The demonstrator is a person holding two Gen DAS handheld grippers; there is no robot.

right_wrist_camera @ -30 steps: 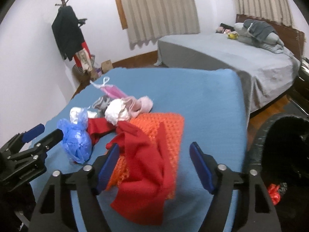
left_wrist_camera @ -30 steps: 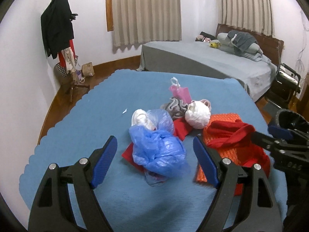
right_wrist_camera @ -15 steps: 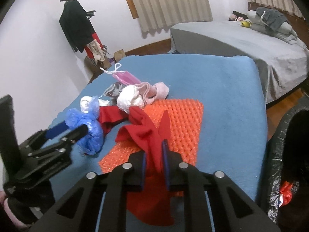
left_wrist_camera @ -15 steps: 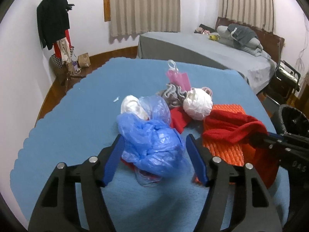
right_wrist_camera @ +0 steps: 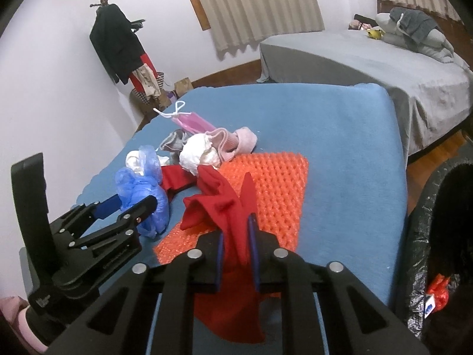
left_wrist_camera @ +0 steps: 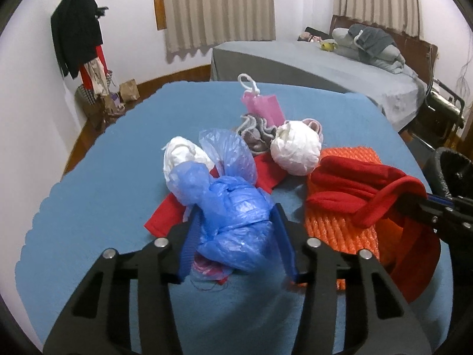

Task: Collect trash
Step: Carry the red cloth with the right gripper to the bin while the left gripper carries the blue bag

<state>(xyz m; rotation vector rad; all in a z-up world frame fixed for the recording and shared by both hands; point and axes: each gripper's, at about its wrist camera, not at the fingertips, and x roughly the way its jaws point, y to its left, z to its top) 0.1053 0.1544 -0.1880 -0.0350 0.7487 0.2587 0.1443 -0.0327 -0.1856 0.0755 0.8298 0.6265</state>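
A crumpled blue plastic bag lies on the blue table cover. My left gripper has its two blue pads pressed on the bag's sides; it also shows in the right wrist view. My right gripper is shut on a red cloth and lifts its fold off an orange bubble-wrap sheet. The red cloth also shows in the left wrist view. A white paper ball, a second white wad, a pink mask and a grey sock lie behind.
A black-lined trash bin stands at the table's right edge with a red scrap inside. A grey bed is beyond the table. A coat rack stands at the left wall. A pink sock lies by the paper ball.
My left gripper moved forward and closed on the blue bag. My right gripper closed on the red cloth and raised its fold.
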